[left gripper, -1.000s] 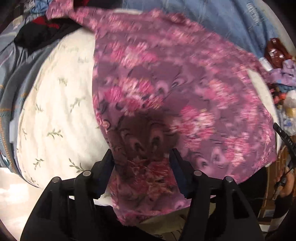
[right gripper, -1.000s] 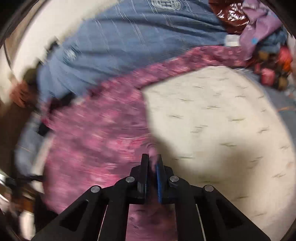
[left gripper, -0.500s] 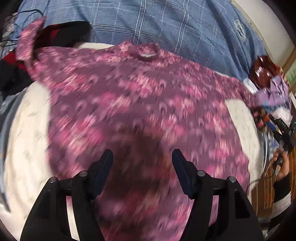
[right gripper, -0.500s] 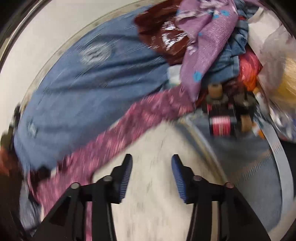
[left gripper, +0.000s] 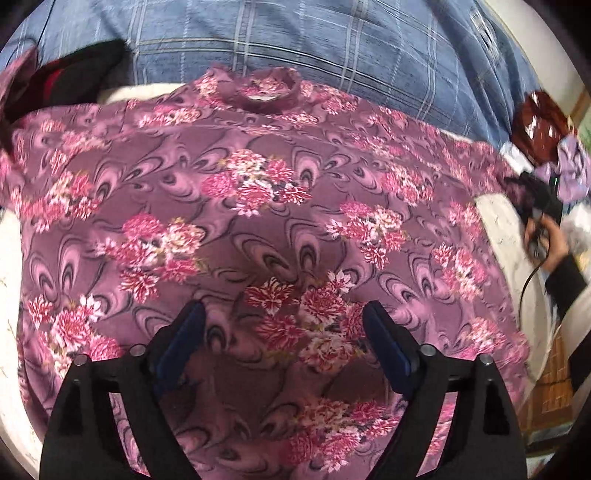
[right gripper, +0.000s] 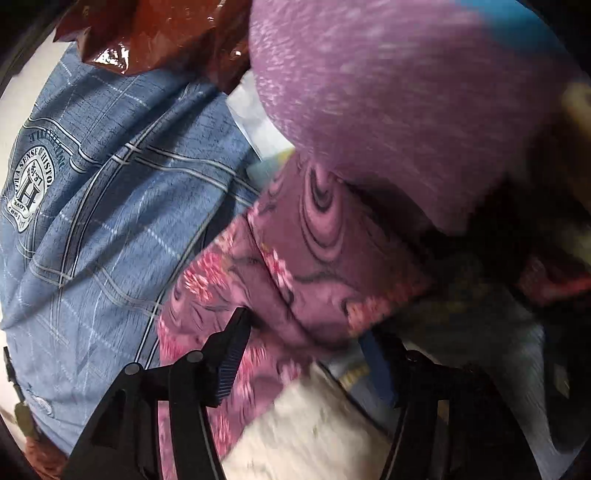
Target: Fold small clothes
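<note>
A purple shirt with pink flowers [left gripper: 258, 206] lies spread flat on a cream cloth [left gripper: 502, 229], its collar [left gripper: 266, 86] at the far side. My left gripper [left gripper: 284, 332] hangs open above the shirt's lower middle, holding nothing. My right gripper [right gripper: 306, 343] is open, its jaws on either side of the end of the shirt's right sleeve [right gripper: 295, 266], not closed on it. In the left wrist view the right gripper [left gripper: 535, 199] and the hand holding it show at the sleeve end.
A blue plaid blanket [left gripper: 332, 44] [right gripper: 103, 192] lies beyond the shirt. A lilac garment [right gripper: 388, 92] and a shiny dark red one [right gripper: 155, 33] are piled right by the sleeve end. A black and red garment [left gripper: 70, 74] lies at the far left.
The right gripper let go of the shirt body, opened and moved out to the sleeve end. The left gripper drew back, staying open. The shirt now lies spread flat.
</note>
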